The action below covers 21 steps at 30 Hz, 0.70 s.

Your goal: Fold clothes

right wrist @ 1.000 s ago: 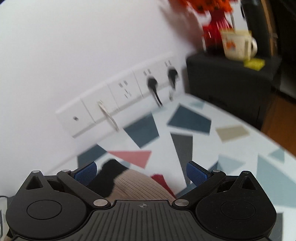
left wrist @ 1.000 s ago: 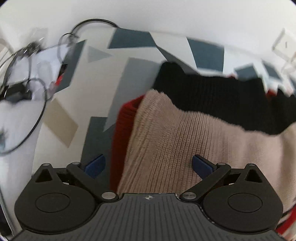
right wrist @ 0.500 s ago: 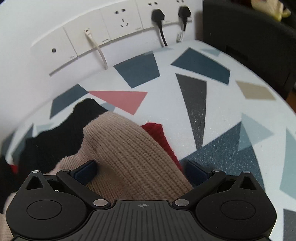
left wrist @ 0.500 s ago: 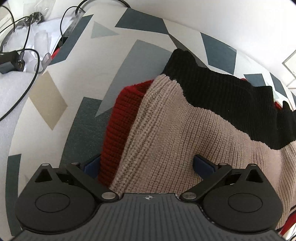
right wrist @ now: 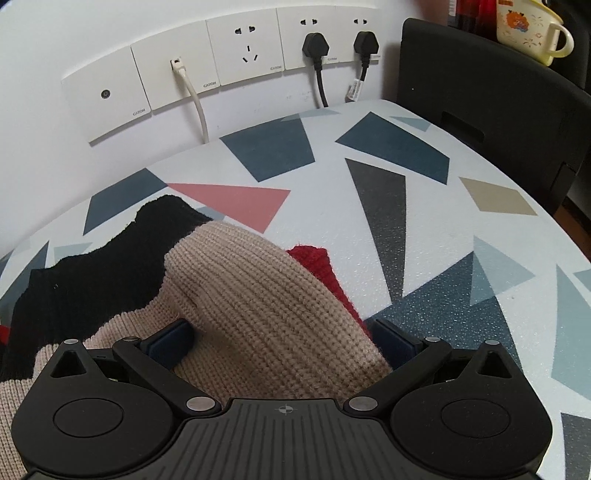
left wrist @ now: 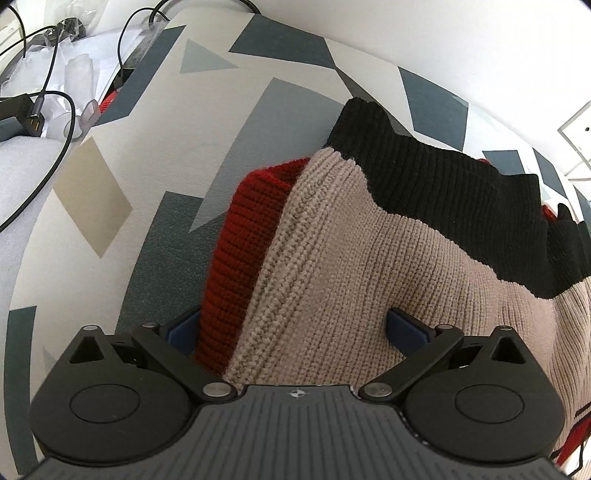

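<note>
A knit sweater in beige, black and red lies bunched on a table covered with a geometric-patterned cloth. My left gripper is open and straddles the sweater's left corner, where a red layer shows beside the beige one; both blue pads press into the fabric's sides. In the right wrist view the sweater forms a beige hump with black behind it and red at its right. My right gripper is open around that hump, low over the cloth.
Cables, a black adapter and plastic bags crowd the table's far left. A row of wall sockets with black plugs runs behind the table. A black cabinet with a cup on it stands at right.
Both grippers have tilted down and closed in on the sweater, so its corners now sit between the fingers. The fingers stay as wide apart as before.
</note>
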{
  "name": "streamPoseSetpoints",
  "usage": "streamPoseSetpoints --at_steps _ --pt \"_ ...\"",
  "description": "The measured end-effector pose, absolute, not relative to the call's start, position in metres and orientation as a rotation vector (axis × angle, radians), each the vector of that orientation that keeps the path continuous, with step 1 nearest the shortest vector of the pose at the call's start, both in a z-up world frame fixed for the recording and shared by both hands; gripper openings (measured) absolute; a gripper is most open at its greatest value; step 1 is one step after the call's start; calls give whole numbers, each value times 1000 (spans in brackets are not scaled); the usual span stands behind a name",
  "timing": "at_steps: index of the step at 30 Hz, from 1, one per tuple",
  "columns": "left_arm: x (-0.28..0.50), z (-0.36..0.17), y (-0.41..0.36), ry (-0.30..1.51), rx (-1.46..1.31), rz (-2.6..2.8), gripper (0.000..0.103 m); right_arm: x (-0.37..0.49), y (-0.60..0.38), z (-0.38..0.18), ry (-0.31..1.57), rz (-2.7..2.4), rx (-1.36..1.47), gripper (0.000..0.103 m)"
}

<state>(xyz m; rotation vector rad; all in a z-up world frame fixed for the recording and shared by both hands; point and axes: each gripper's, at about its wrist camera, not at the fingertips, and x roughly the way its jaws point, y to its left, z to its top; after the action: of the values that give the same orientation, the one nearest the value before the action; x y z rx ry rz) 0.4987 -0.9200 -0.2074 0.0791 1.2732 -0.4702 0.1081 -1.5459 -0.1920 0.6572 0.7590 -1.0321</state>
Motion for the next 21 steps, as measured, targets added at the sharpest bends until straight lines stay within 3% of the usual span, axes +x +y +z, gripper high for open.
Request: streamPoseSetpoints --at_steps 15,21 --pt "481 -212 -918 1187 77 -472 103 95 -1567 -181 790 -880 916 102" --pt "477 -209 -938 1200 111 -483 101 107 -1553 -180 842 -832 812 102"
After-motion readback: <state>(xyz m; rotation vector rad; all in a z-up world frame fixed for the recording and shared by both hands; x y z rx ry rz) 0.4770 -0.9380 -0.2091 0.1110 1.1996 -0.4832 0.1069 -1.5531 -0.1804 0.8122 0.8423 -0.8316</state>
